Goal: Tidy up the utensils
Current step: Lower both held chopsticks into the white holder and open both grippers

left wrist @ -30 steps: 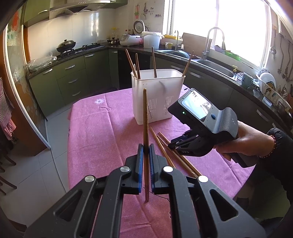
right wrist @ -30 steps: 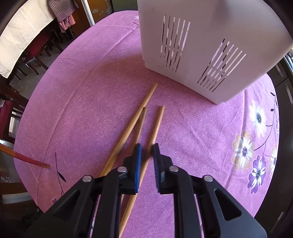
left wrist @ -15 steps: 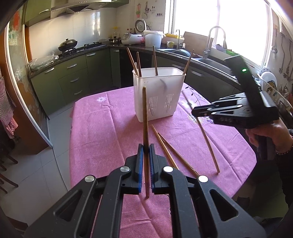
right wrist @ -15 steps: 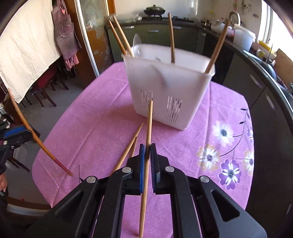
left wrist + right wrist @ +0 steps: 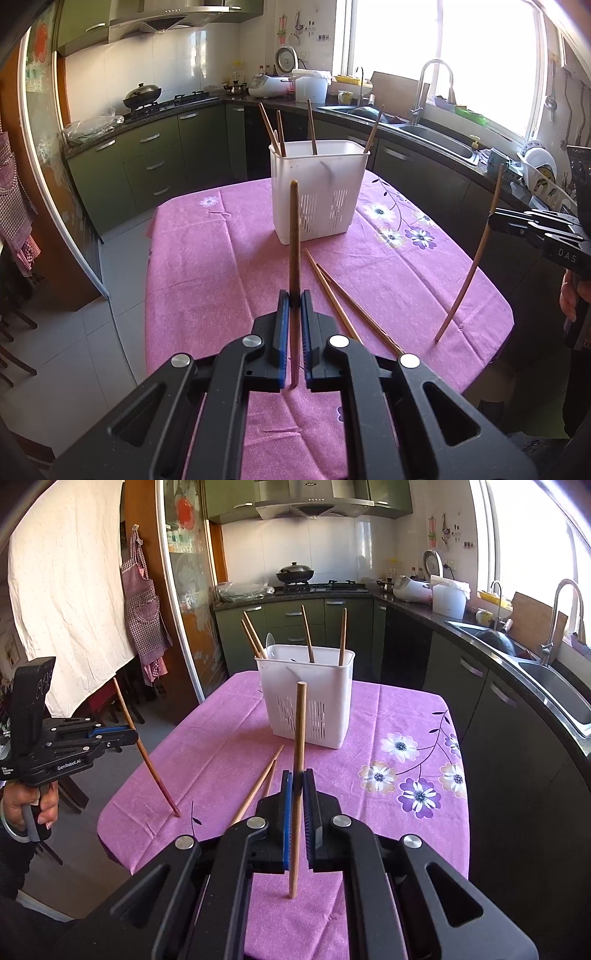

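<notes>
A white slotted utensil holder [image 5: 317, 192] stands on the far part of the pink tablecloth, with several wooden chopsticks standing in it; it also shows in the right wrist view [image 5: 306, 694]. My left gripper [image 5: 294, 301] is shut on a dark wooden chopstick [image 5: 294, 236], held upright above the table. My right gripper [image 5: 298, 779] is shut on a lighter chopstick [image 5: 299, 738], also upright. Two loose chopsticks [image 5: 332, 295] lie on the cloth between me and the holder, also seen in the right wrist view [image 5: 258, 786]. Each gripper appears in the other's view, the right [image 5: 493, 221] and the left [image 5: 129, 734].
The round table with the pink flowered cloth [image 5: 207, 266] ends close in front of both grippers. Dark green kitchen cabinets [image 5: 155, 162], a stove with a wok [image 5: 142, 94] and a sink [image 5: 436, 134] run along the walls behind. Chairs [image 5: 118, 701] stand at the left.
My right gripper closed on a chopstick from the cloth, lifted it upright and drew back to the right, away from the holder. My left gripper also pulled back, still holding its chopstick.
</notes>
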The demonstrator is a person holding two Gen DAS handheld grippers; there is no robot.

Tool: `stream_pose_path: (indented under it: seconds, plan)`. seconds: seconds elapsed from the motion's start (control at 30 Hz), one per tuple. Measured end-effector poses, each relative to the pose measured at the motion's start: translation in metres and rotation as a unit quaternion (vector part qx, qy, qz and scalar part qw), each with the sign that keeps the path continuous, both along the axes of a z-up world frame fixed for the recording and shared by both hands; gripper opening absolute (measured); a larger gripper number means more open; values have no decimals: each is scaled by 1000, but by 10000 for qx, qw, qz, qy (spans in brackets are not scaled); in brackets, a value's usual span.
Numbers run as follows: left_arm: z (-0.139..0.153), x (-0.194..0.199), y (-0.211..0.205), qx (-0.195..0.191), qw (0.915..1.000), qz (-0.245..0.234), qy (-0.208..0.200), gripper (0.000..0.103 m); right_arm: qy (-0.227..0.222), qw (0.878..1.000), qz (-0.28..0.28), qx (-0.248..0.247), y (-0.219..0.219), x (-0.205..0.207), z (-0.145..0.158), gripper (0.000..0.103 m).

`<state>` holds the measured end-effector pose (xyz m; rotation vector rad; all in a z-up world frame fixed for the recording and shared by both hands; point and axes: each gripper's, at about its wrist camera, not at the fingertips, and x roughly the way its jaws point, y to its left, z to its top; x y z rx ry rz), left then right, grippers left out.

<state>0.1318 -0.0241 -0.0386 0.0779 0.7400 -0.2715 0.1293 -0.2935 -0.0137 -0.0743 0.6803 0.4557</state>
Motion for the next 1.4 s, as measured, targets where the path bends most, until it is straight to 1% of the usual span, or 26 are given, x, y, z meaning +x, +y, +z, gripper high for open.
stream_pose_path:
  seconds: [0.23, 0.43, 0.57, 0.67, 0.83, 0.93, 1.07, 1.2, 1.3, 1.4]
  plan:
    - [5, -6, -1, 56, 10000, 24, -56, 6, -7, 10000, -3, 88, -4, -9, -1, 7]
    - [16, -8, -6, 41, 9999, -72, -86, 6, -86, 9999, 65, 122, 1, -8, 6, 7]
    - [31, 1, -11, -140, 9997, -216, 12, 6, -163, 9996, 172, 160, 6, -2, 17, 7]
    - [53, 12, -19, -253, 9990, -372, -33, 6, -322, 9990, 258, 151, 11, 3, 34, 7]
    - [102, 41, -42, -322, 9971, -611, -323, 6, -577, 9973, 405, 180, 19, 23, 70, 7]
    - [133, 64, -54, -349, 9954, -568, -690, 6, -719, 9961, 462, 223, 24, 40, 94, 7]
    - [161, 100, -63, -526, 9926, -474, -984, 6, -863, 9944, 500, 336, 29, 69, 122, 7]
    - [169, 135, -71, -377, 9916, -212, -1222, 6, -984, 9927, 496, 483, 32, 97, 142, 7]
    - [166, 160, -73, -274, 9912, -2, -1298, 6, -1033, 9917, 447, 624, 34, 122, 155, 7]
    - [154, 182, -74, -216, 9921, 114, -1228, 6, -1036, 9912, 360, 745, 35, 150, 161, 7]
